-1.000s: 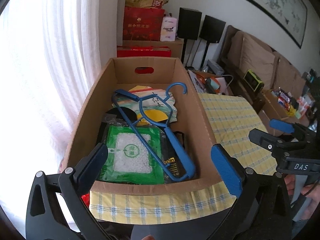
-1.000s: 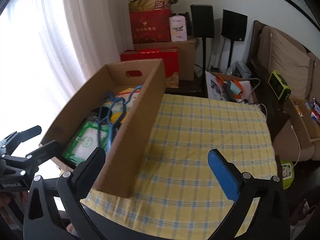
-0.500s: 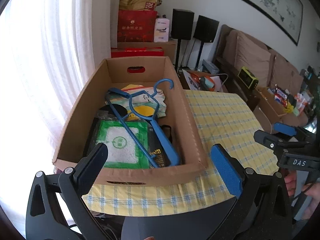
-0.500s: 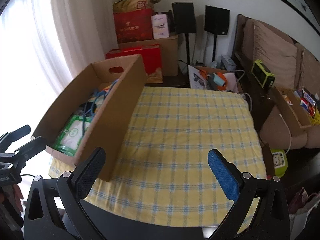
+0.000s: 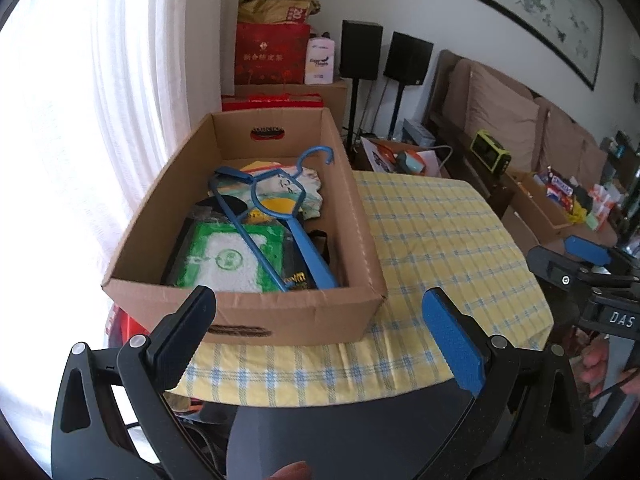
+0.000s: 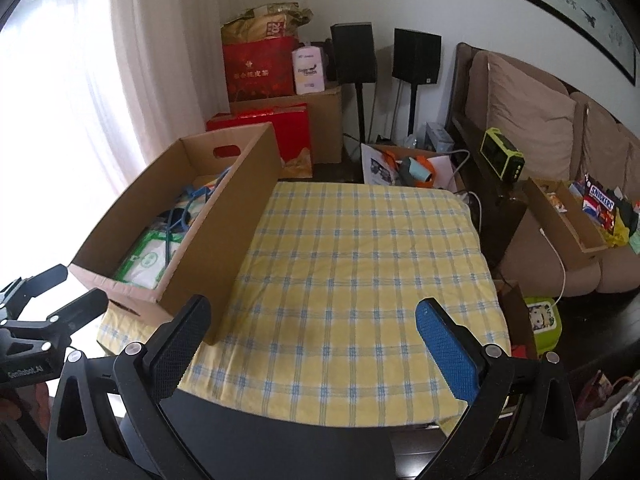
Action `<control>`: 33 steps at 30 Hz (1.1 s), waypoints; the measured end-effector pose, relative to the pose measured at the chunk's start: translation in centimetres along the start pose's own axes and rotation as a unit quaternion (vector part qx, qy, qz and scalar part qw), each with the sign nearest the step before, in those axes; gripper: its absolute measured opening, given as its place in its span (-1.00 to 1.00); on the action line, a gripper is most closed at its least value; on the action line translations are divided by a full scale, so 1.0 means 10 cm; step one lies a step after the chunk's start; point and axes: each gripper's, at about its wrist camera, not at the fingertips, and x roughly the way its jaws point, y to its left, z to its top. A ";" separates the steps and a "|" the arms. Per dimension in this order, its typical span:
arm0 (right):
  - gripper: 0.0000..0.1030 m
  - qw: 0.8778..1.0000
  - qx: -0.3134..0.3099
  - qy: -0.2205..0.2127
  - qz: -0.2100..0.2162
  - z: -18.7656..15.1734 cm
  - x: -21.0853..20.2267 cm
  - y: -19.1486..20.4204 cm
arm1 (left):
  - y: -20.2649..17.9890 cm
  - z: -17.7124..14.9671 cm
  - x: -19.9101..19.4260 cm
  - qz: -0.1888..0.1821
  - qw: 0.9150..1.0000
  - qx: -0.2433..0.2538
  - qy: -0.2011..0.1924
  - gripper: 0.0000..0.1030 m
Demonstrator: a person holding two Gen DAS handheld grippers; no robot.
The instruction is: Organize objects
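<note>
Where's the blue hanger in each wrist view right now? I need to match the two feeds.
Left wrist: blue hanger lies on top, centre of the cardboard box.
Right wrist: left of centre, mostly hidden behind the box wall.
Shared landmark: red gift bag.

"SNICKERS" on candy pack (image 6: 601,203), "DAS" on right gripper (image 5: 588,256)

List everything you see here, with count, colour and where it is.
cardboard box: 1, brown, left side of table
hanger: 1, blue, inside box on top
green packet: 1, green and white, inside box under hanger
tablecloth: 1, yellow check with blue lines, covering table
speakers: 2, black, on stands by back wall
red gift boxes: 2, red, stacked behind table
sofa: 1, brown, right
left gripper: 1, black with one blue pad, open, near box
right gripper: 1, same, open, over tablecloth
</note>
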 end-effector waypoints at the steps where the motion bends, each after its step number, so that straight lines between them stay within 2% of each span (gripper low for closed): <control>1: 1.00 1.000 -0.001 -0.003 0.000 -0.02 -0.03 0.01 | -0.01 -0.02 0.00 0.000 1.000 0.000 0.005 1.00; 4: 1.00 1.000 -0.004 -0.006 0.001 -0.07 -0.10 0.04 | -0.04 -0.05 0.01 0.011 1.000 0.004 0.017 1.00; 11: 1.00 1.000 -0.002 -0.009 -0.003 -0.21 -0.17 0.04 | -0.08 -0.11 -0.06 -0.008 1.000 0.000 0.021 1.00; 15: 1.00 1.000 0.005 -0.008 -0.001 -0.27 -0.21 0.02 | -0.13 -0.13 -0.14 0.005 1.000 0.001 0.011 1.00; 33: 1.00 0.999 -0.005 -0.029 -0.024 -0.30 -0.44 0.02 | -0.17 -0.14 -0.36 -0.007 1.000 -0.007 0.004 1.00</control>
